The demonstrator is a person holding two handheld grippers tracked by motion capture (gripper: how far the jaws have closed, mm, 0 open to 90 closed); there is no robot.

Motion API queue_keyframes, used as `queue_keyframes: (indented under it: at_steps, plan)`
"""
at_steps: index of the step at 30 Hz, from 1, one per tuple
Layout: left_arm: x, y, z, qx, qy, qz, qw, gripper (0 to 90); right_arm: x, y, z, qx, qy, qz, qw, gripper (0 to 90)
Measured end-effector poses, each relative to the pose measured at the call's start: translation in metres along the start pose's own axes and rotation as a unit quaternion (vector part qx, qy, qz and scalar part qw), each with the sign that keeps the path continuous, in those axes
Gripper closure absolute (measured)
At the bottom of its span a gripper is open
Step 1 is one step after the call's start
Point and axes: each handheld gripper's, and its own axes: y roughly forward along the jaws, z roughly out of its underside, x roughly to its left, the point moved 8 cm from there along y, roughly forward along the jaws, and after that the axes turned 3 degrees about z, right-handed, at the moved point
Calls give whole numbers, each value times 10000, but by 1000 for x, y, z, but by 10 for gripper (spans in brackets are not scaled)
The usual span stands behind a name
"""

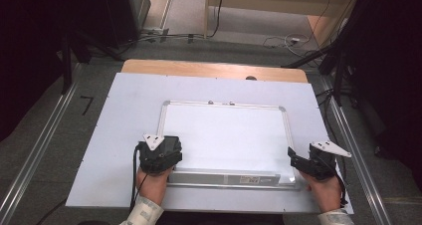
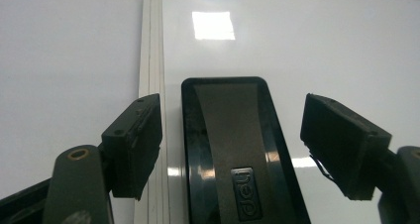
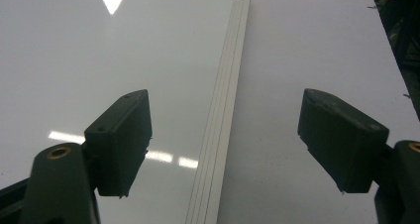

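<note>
It looks like a lab or recording workspace: a table (image 1: 214, 68) covered by a white sheet (image 1: 109, 135) stands on grey carpet (image 1: 45, 120), with metal floor rails (image 1: 30, 165), loose cables (image 1: 278, 40) and dark stands (image 1: 343, 60) beyond the fingertips.

You have one whiteboard (image 1: 224, 135) on one table (image 1: 114, 135), one black eraser (image 2: 233, 149) on the board, and two grippers, left (image 2: 233, 144) and right (image 3: 233, 144).

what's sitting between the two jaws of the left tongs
A black eraser lies on the whiteboard between the open jaws, apart from both, in the left gripper view.
</note>
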Motion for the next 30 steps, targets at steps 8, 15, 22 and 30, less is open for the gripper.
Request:
queue_keyframes:
  at_steps: [8,15,22,30]
  plan:
    - [0,-12,-8,-127,5,248,9996,227,0,-1,0,-12,20,3,10000,196]
    - [9,-20,-16,-200,-5,331,9993,208,-2,-2,0,-15,39,3,10000,196]
    - [16,-22,-20,-189,28,366,9991,206,-2,-2,0,-18,31,11,10000,196]
    - [31,-28,-24,-245,60,310,9992,189,-3,-3,1,-17,58,32,10000,196]
